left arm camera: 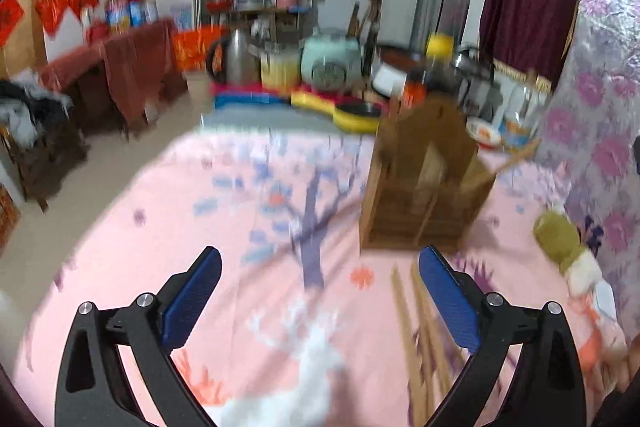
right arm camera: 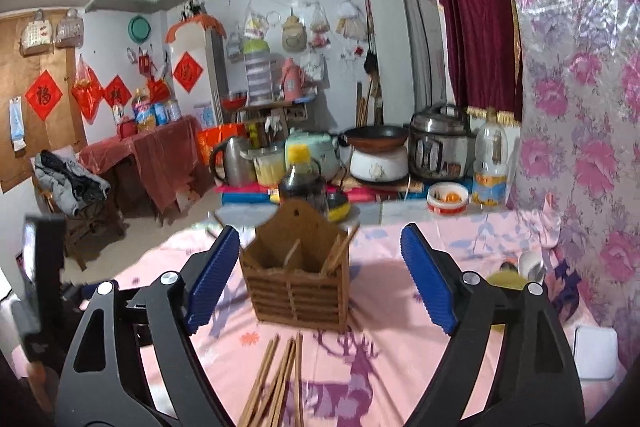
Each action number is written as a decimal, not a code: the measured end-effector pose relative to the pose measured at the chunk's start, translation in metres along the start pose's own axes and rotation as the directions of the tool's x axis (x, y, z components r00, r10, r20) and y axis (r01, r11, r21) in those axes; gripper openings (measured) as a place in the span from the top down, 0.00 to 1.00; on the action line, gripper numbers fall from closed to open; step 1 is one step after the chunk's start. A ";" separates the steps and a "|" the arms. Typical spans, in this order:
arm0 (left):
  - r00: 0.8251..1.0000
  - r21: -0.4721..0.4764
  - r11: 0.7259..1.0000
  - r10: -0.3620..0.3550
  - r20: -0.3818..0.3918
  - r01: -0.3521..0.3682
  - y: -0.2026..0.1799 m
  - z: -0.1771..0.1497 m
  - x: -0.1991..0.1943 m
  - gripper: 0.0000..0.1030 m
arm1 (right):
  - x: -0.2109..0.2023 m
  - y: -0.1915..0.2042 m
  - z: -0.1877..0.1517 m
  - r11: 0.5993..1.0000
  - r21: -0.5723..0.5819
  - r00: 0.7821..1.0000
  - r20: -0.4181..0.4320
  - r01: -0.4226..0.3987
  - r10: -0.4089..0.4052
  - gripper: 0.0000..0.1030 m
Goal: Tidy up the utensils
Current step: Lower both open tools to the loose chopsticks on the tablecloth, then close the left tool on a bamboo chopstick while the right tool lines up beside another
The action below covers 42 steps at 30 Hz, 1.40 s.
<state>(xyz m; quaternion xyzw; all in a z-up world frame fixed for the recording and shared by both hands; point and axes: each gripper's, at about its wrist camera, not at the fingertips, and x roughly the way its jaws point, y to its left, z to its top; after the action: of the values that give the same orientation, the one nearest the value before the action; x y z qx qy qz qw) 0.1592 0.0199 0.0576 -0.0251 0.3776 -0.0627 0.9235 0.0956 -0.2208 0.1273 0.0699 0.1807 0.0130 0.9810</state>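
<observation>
Right wrist view shows the right tongs (right arm camera: 316, 281) standing wide with nothing between the blue pads; framed in the gap, but further off, is the wooden utensil holder (right arm camera: 298, 291), a slatted box with a tall peaked back board and a divider down the middle. A few chopsticks already lean in its right compartment, tips poking up toward the upper right. At the bottom centre of that frame lies the loose bundle of chopsticks (right arm camera: 276, 383) on the pink printed cloth of the surface (right arm camera: 400, 359), just in front of the holder.

From the left wrist view, which is smeared by blur, the left tongs (left arm camera: 320, 295) are also spread wide and empty. The same bundle (left arm camera: 420, 347) sits at the lower right of that frame, right beside the right-hand pad, and the holder (left arm camera: 424, 195) stands above it.

The chopsticks run lengthwise away from the cameras, toward the holder, fanning a little at the near end, so their long axis is roughly in line with the tongs.

The step in hand looks like picking up more chopsticks. To do it well, I would turn the wrist so the pads close across the sticks, not along them, pinch near the middle, take few enough that none slips out, then tip them upright over a compartment before letting go.
</observation>
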 end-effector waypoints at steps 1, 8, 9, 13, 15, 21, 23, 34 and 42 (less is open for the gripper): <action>0.999 -0.009 1.000 -0.010 -0.032 0.010 0.003 -0.007 0.007 0.06 | 0.001 0.000 -0.005 1.000 -0.002 1.000 -0.020 0.000 0.000 0.21; 0.985 0.016 1.000 -0.012 -0.169 0.015 0.004 -0.051 0.033 0.06 | 0.011 -0.014 -0.082 0.996 -0.083 0.981 -0.192 0.025 -0.040 0.11; 0.985 0.032 0.999 -0.006 -0.172 0.012 0.001 -0.054 0.033 0.06 | 0.015 -0.017 -0.093 0.995 -0.096 0.973 -0.224 0.030 -0.050 0.11; 0.982 0.115 0.993 0.010 -0.189 0.012 -0.018 -0.064 0.038 0.06 | 0.035 -0.017 -0.127 0.995 -0.104 0.921 -0.387 0.002 -0.042 0.11; 0.979 0.149 0.989 0.009 -0.203 0.021 -0.025 -0.068 0.040 0.06 | 0.041 -0.009 -0.137 0.991 -0.132 0.902 -0.430 -0.013 -0.046 0.11; 0.965 0.178 0.980 -0.044 -0.258 0.092 -0.036 -0.078 0.050 0.06 | 0.048 -0.002 -0.150 0.983 -0.185 0.879 -0.471 -0.013 -0.077 0.11; 0.961 0.190 0.976 -0.049 -0.274 0.104 -0.040 -0.081 0.053 0.06 | 0.053 -0.005 -0.151 0.985 -0.170 0.868 -0.492 -0.013 -0.073 0.11; 0.926 0.218 0.964 -0.061 -0.373 0.151 -0.050 -0.095 0.080 0.05 | 0.055 -0.030 -0.144 0.999 -0.044 0.858 -0.513 0.004 -0.026 0.11; 0.937 0.123 0.992 0.011 -0.348 0.034 -0.011 -0.076 0.095 0.05 | 0.054 -0.035 -0.141 1.000 -0.007 0.858 -0.513 0.014 -0.015 0.11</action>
<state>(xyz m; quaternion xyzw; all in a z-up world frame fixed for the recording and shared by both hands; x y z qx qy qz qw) 0.1722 -0.0034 -0.0618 0.0429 0.5301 -0.0954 0.8415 0.0963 -0.2345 -0.0270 0.0612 0.4358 0.0239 0.8976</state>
